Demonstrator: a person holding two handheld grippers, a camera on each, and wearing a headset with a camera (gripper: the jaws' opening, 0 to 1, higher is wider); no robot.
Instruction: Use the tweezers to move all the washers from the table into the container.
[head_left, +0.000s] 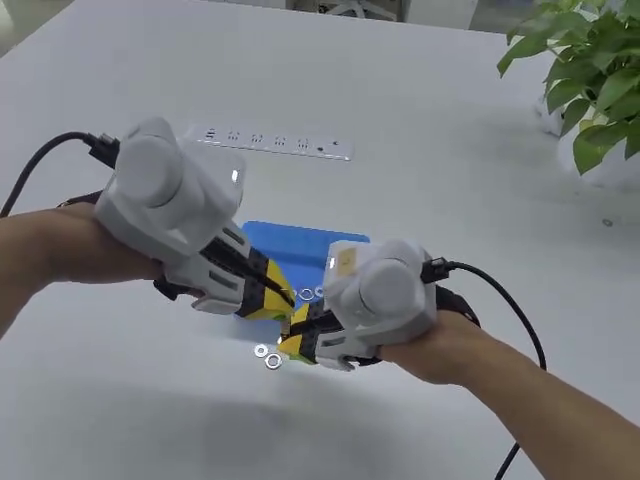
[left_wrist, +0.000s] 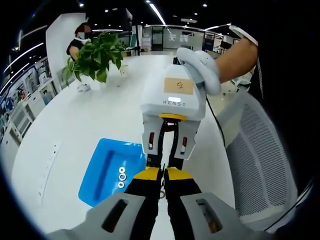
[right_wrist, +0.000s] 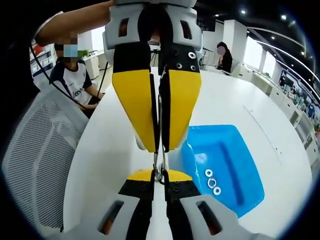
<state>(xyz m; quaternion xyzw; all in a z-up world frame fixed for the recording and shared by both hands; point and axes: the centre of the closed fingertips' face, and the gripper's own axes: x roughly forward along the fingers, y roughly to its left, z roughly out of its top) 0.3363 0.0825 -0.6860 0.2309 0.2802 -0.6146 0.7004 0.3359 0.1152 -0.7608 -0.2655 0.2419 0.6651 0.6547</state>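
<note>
White tabletop (head_left: 420, 190) carries the blue container (right_wrist: 235, 165), and I count three washers (right_wrist: 212, 182) in a row inside it. Two loose washers (head_left: 267, 355) lie on the table just beside the jaws. My left gripper (left_wrist: 163, 176) and right gripper (right_wrist: 159, 179) meet tip to tip, both seemingly pinched on the tweezers (right_wrist: 159, 152), a thin sliver between them.

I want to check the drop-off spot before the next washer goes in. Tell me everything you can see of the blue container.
The blue container is a shallow rectangular tray, glossy like plastic, with a raised rim, rounded corners and a sunken floor. It lies flat and open-topped on the white table. Three washers lie in a short row on its floor, close to one long wall. The rest of the floor is bare, and nothing else visibly touches it.
</note>
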